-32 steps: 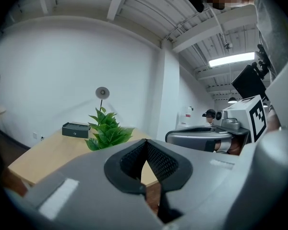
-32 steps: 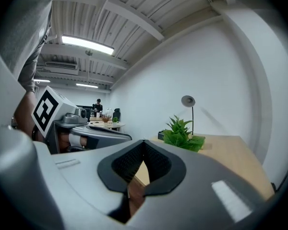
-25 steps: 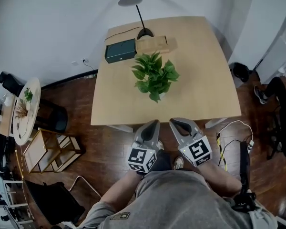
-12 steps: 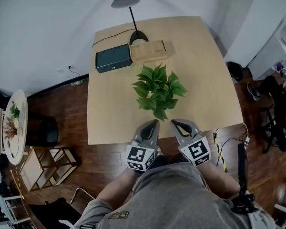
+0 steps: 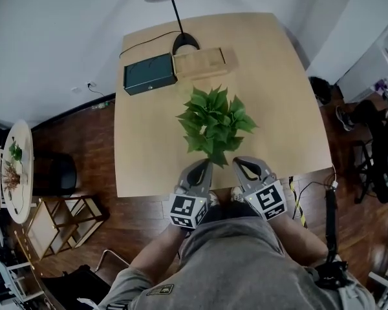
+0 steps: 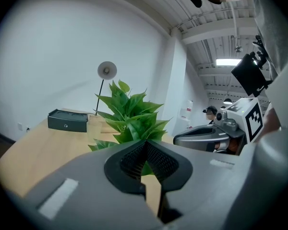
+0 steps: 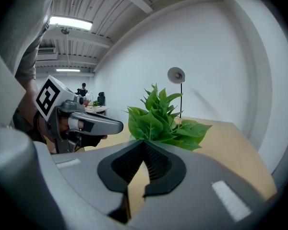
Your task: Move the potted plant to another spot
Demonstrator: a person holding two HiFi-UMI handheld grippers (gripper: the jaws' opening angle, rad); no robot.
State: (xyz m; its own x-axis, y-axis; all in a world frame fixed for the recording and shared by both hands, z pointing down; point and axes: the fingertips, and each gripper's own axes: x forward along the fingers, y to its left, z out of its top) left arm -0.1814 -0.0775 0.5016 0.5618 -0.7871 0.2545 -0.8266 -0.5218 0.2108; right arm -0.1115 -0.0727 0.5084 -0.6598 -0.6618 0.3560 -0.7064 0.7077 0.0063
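The potted plant (image 5: 215,123) with broad green leaves stands near the middle of the light wooden table (image 5: 271,95); its pot is hidden under the foliage. The plant (image 6: 129,116) rises just past the left jaws, and the plant (image 7: 161,119) also stands just beyond the right jaws. My left gripper (image 5: 203,166) and right gripper (image 5: 241,165) hover side by side at the table's near edge, their tips just short of the lowest leaves. Both are shut with nothing between their jaws.
A dark green box (image 5: 149,73), a flat wooden box (image 5: 198,62) and a desk lamp (image 5: 171,5) stand at the table's far side. A round side table (image 5: 15,173) and a wooden rack (image 5: 58,221) stand at the left; cables (image 5: 310,189) lie on the floor at the right.
Both grippers have moved forward to the table's near edge, closer to the plant. The view has shifted so the table sits nearer. The jaws stayed shut.
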